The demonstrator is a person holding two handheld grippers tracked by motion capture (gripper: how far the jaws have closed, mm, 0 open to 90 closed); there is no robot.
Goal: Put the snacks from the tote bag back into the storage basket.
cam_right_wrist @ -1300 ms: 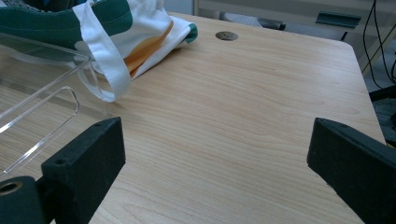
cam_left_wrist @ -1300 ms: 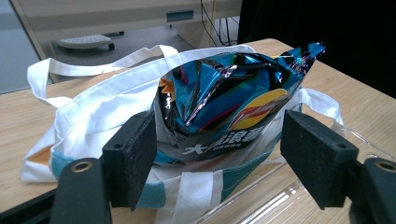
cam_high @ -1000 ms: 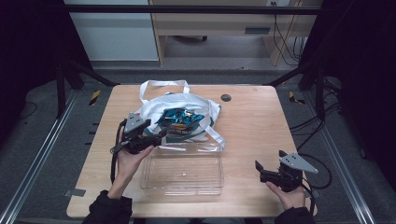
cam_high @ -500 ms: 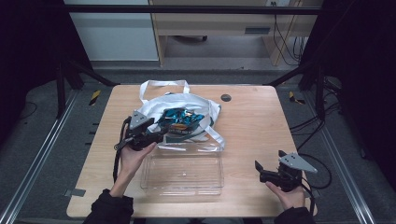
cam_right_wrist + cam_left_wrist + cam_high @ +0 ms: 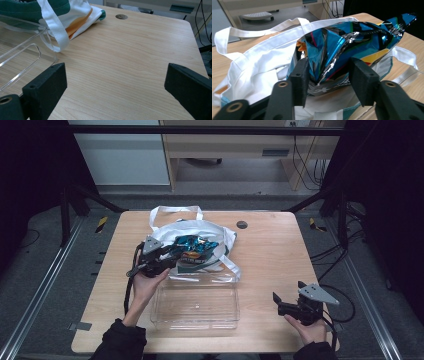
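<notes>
I see left gripper (image 5: pixel 327 72), jaws apart around blue foil snack bag (image 5: pixel 352 42), not yet clamped. Snack bag lies on white tote bag (image 5: pixel 220 237), behind clear plastic tray (image 5: pixel 195 307), tray empty. Right gripper (image 5: pixel 292 307) right of tray, jaws wide apart, idle.

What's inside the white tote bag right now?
A shiny blue snack bag sticks out of the white tote bag, between the left gripper jaws. Anything deeper is covered by fabric.
</notes>
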